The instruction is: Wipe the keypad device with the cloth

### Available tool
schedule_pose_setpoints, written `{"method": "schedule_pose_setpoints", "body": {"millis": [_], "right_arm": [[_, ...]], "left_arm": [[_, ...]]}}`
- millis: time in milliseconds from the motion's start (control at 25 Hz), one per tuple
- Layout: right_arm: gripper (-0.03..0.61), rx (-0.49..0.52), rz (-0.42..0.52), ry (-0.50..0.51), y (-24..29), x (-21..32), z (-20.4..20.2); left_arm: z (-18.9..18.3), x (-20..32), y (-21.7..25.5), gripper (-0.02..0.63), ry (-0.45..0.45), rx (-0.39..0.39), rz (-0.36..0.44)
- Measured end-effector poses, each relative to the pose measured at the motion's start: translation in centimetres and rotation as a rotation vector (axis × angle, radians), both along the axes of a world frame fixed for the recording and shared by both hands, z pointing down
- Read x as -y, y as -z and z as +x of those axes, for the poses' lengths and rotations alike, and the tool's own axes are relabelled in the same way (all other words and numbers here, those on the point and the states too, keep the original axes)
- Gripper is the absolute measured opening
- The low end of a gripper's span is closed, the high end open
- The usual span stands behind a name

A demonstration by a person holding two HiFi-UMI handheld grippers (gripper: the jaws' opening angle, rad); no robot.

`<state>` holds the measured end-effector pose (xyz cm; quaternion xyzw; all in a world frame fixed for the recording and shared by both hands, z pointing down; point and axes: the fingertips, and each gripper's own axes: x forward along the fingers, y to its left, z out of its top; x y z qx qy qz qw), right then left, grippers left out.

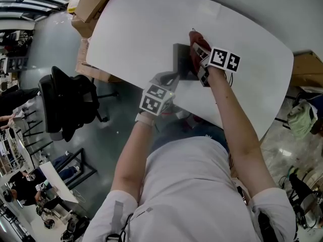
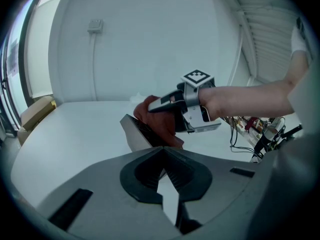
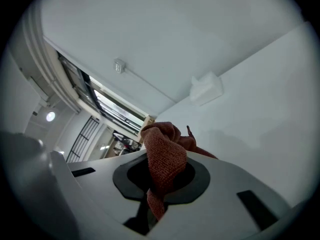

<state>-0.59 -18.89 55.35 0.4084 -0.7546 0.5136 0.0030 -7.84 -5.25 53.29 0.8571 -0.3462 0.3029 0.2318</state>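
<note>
**Editor:** Where is the keypad device, and who has it?

**Photographer:** The flat dark grey keypad device [image 1: 181, 60] is near the front edge of the white bench [image 1: 146, 24], directly ahead of the person. The left hand-held gripper [image 2: 162, 153] has its jaws drawn together on the device's near edge, as best the left gripper view shows. The grip point itself is hidden behind the jaw tips.

**Editor:** And the cloth?

**Photographer:** The rust-red terry cloth [image 3: 162, 156] is pinched between the jaws of the right hand-held gripper [image 3: 155, 189] and bunches up above them. It is pressed against the device's dark face.

**Editor:** Which way does the device point?

**Photographer:** It stands tilted up from the bench. In the left gripper view its pale grey back faces left and its dark face meets the cloth. In the head view its long axis runs roughly away from the person.

**Editor:** Any writing to quote?

**Photographer:** Only the black-and-white square markers on each gripper's cube [image 1: 224, 59]. The cloth covers most of the keys, and any print there is too small to read. The device's lower end is cut off behind the left jaws.
</note>
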Motion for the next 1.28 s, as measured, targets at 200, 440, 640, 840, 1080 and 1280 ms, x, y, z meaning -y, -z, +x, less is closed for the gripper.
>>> {"method": "schedule_pose_setpoints", "body": {"millis": [200, 440, 640, 840, 1080, 1280], "right_arm": [[0.049, 0.064, 0.069, 0.110, 4.1, 0.8, -3.9], [0.049, 0.048, 0.040, 0.204, 2.5, 0.1, -6.8], [0.049, 0.055, 0.031, 0.179, 1.7, 0.1, -6.2], [0.049, 0.050, 0.018, 0.158, 0.8, 0.1, -5.4], [0.049, 0.006, -0.025, 0.103, -1.7, 0.3, -2.6], [0.049, -0.066, -0.076, 0.074, -4.5, -0.2, 0.3]], "left_arm": [[0.0, 0.0, 0.2, 0.011, 0.001, -0.003, -0.001], [0.0, 0.1, 0.2, 0.011, 0.004, -0.003, -0.001], [0.0, 0.0, 0.4, 0.012, 0.002, -0.010, 0.003], [0.0, -0.1, 0.3, 0.011, -0.004, -0.008, 0.005], [0.1, 0.0, 0.3, 0.011, -0.004, -0.008, 0.005], [-0.1, -0.1, 0.1, 0.011, -0.007, -0.005, 0.004]]}}
